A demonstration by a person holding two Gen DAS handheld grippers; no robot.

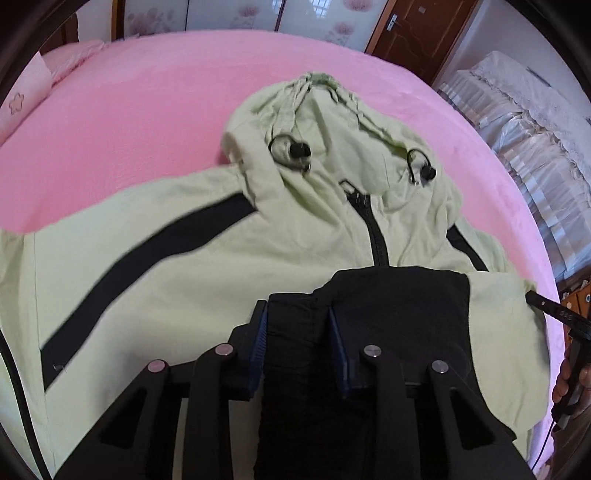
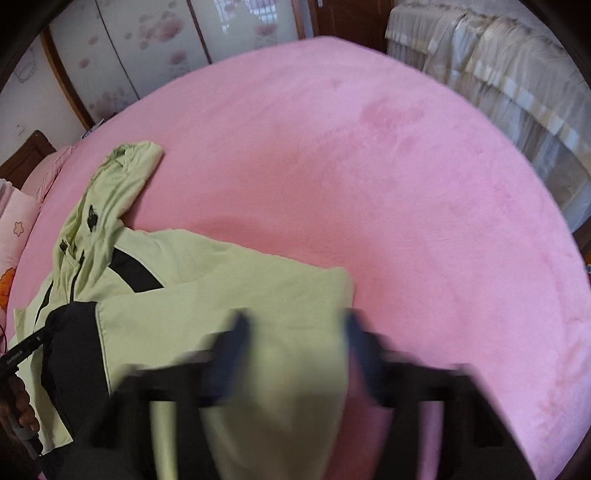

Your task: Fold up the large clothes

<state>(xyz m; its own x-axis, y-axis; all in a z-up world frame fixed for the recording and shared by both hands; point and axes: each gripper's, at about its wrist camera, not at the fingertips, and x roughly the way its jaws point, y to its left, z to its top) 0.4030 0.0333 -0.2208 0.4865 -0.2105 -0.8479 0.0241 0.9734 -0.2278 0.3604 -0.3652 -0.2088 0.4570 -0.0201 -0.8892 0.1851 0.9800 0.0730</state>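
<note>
- A pale green hooded jacket (image 1: pixel 184 236) with black stripes lies spread on a pink bed (image 1: pixel 155 110), front side up, its hood (image 1: pixel 317 125) at the end of the jacket away from both cameras.
- A black zipper (image 1: pixel 375 236) runs down from the hood's base to the middle of the jacket's chest, and two black drawstring toggles (image 1: pixel 299 150) rest on the hood, one on each side of the zipper's top.
- A black cuff section (image 1: pixel 399 306) of a sleeve is laid over the jacket's chest, just below the zipper's lower visible end.
- The left gripper (image 1: pixel 297 332) has its blue-padded fingers (image 1: pixel 258 339) on either side of a bunched fold of that black fabric, pinching it.
- In the right wrist view the right gripper (image 2: pixel 295 343) sits over the green sleeve (image 2: pixel 240 295), near the sleeve's outer edge; motion blur smears it. Its fingers (image 2: pixel 236 343) stand apart with green cloth between them, and I cannot tell whether they grip it.
- The same view shows the black cuff (image 2: pixel 74 339) left of the green sleeve, with the other tool's black tip touching it.
- Beyond the bed, past the jacket's hood, stand sliding doors with pink flower prints (image 1: pixel 229 14) and a brown wooden door (image 1: pixel 410 33).
- To the right of the bed hangs a frilled white cover (image 1: pixel 524 122).
</note>
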